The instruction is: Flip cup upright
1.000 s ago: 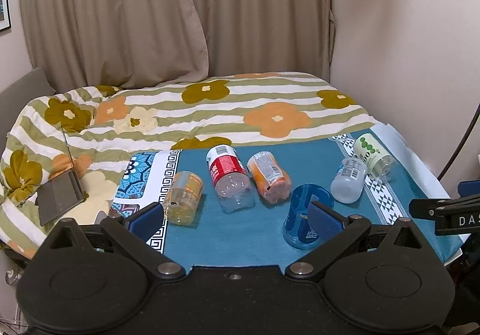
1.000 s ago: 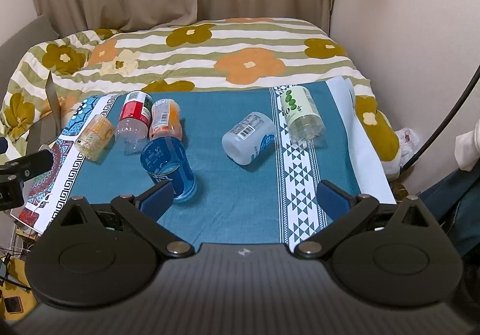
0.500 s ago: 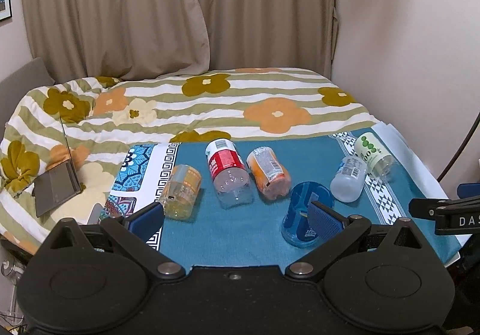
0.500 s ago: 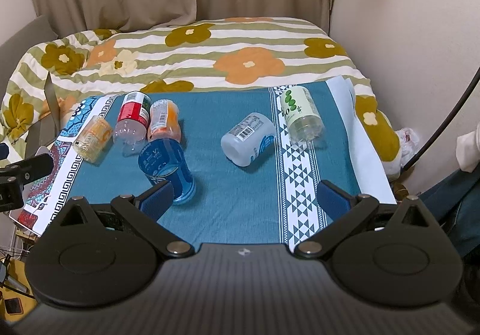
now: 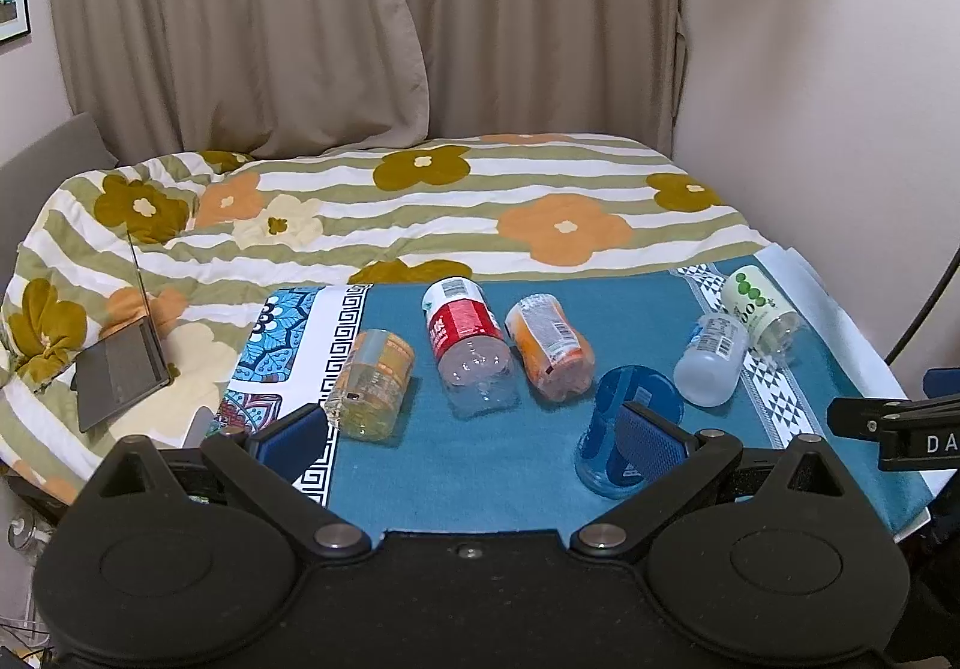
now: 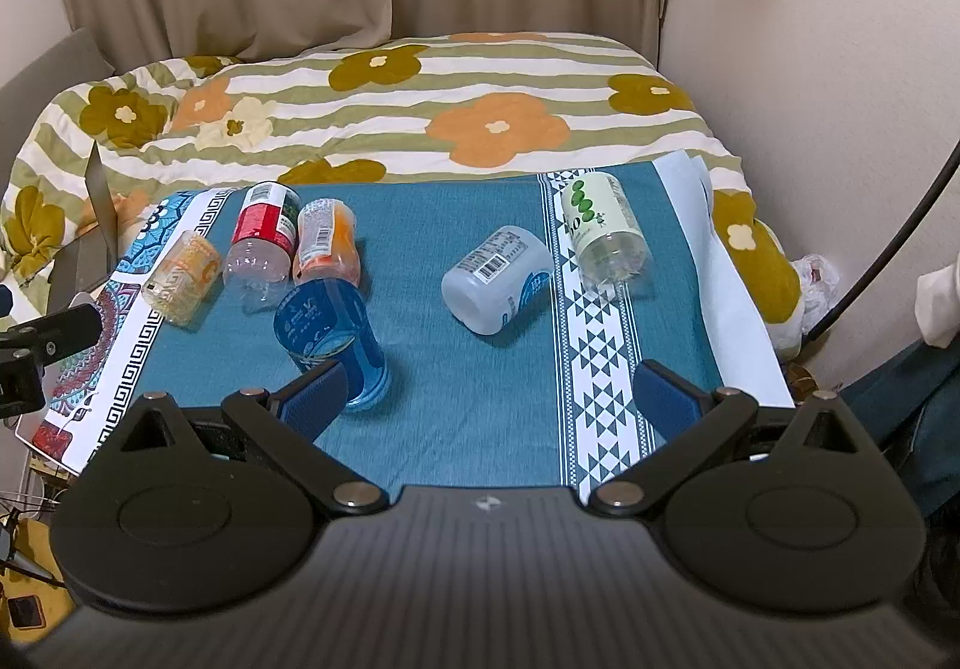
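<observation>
Several cut-bottle cups lie on their sides on a teal cloth (image 5: 480,465): yellow (image 5: 372,384), red-labelled (image 5: 468,345), orange (image 5: 549,348), blue (image 5: 624,429), white (image 5: 711,360) and green-dotted (image 5: 759,312). In the right wrist view they are the yellow cup (image 6: 183,276), red cup (image 6: 261,243), orange cup (image 6: 327,243), blue cup (image 6: 330,336), white cup (image 6: 498,279) and green-dotted cup (image 6: 606,228). My left gripper (image 5: 468,435) is open and empty; its right pad overlaps the blue cup in view. My right gripper (image 6: 489,396) is open and empty, near the table's front.
A flowered quilt (image 5: 420,213) covers the bed behind the cloth. A laptop (image 5: 120,363) lies on it at the left. Curtains and a wall stand behind and to the right. The other gripper's body (image 5: 900,423) shows at the right edge.
The left wrist view has tilted up and drawn back slightly, so the cups sit a little lower in frame. The right gripper has barely moved. Both stay open.
</observation>
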### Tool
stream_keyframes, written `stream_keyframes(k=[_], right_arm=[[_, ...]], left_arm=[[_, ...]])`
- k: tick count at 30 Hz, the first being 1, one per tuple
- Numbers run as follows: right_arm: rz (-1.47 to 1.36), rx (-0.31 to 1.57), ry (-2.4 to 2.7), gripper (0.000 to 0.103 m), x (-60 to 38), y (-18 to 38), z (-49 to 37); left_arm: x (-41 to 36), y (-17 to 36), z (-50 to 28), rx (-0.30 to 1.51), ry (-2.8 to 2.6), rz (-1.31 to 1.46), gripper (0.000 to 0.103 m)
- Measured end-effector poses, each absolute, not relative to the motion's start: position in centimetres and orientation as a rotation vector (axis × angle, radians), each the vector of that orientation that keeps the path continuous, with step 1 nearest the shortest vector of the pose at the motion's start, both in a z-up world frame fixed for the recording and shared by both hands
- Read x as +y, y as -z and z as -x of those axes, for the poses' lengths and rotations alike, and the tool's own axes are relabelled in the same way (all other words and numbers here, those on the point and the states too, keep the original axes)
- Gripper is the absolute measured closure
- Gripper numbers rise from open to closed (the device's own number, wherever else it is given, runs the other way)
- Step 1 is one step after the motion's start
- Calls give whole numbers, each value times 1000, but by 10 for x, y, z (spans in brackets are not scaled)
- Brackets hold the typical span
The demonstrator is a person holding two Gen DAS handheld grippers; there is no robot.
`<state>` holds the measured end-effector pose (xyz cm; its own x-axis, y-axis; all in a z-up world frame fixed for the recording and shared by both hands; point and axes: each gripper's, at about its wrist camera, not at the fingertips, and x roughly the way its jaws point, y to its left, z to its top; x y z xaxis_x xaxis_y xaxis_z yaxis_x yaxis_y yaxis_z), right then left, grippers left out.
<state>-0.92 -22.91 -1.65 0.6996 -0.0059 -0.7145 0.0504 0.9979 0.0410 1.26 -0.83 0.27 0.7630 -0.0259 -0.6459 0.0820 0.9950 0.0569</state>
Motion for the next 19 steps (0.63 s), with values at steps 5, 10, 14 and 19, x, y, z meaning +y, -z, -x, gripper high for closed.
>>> stream_keyframes(k=[5,10,14,19], right_arm=[[-59,797,32,0,-229,17,8],[-60,797,31,0,-229,18,7],[-58,807,12,0,-227,21,5],[-52,805,-68,0,-219,31,-7]], left_arm=[[-8,-1,-16,709,53,-84,0],[-6,1,-20,725,37,-78,0],[-1,4,-23,741,34,-51,0],[1,4,-23,738,0,-59,0]])
